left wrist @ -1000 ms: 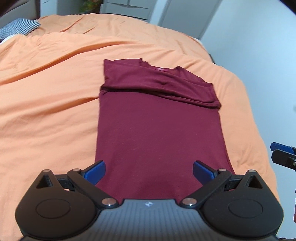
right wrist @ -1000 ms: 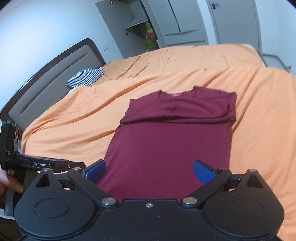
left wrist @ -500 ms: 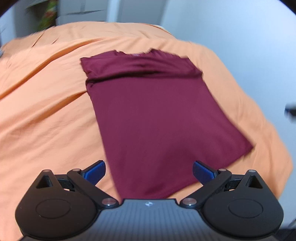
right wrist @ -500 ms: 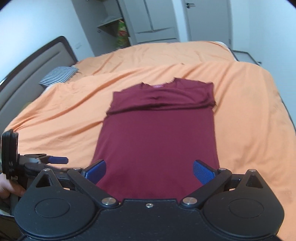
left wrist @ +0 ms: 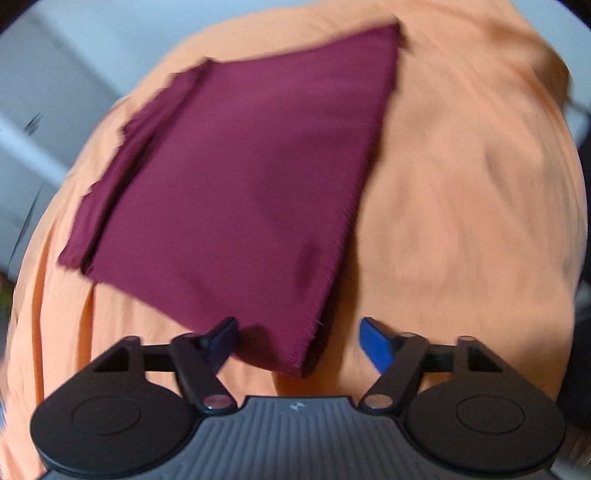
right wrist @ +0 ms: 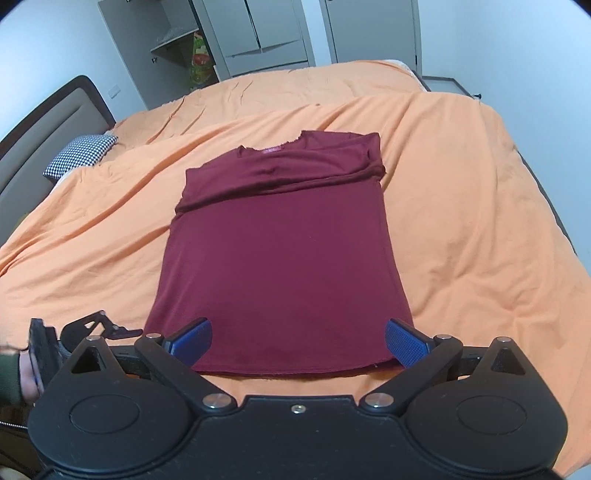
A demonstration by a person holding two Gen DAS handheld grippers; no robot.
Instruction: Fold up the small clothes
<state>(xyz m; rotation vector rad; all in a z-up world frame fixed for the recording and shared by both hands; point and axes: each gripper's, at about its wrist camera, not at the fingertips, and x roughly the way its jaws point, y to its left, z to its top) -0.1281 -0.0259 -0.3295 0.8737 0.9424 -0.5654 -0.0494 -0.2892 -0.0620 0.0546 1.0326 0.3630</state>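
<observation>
A maroon t-shirt (right wrist: 280, 251) lies flat on the orange bed cover (right wrist: 461, 221), sleeves folded in, collar at the far end. In the blurred left wrist view the t-shirt (left wrist: 251, 192) appears turned, and its near hem corner lies between the jaws of my left gripper (left wrist: 299, 343). Those jaws are closing; the left pad is at the cloth, the right pad stands clear of it. My right gripper (right wrist: 299, 343) hovers open over the shirt's hem, one finger near each bottom corner. The left gripper (right wrist: 110, 325) also shows at the lower left of the right wrist view, held by a hand (right wrist: 22, 373).
A checked pillow (right wrist: 79, 153) lies by the padded headboard (right wrist: 44, 122) at the far left. Grey wardrobes (right wrist: 258, 33) stand behind the bed. The bed's edge runs down the right side.
The left gripper has rolled and dropped to the shirt's near hem corner, and its jaws have narrowed. The right gripper has shifted sideways to stand square over the hem.
</observation>
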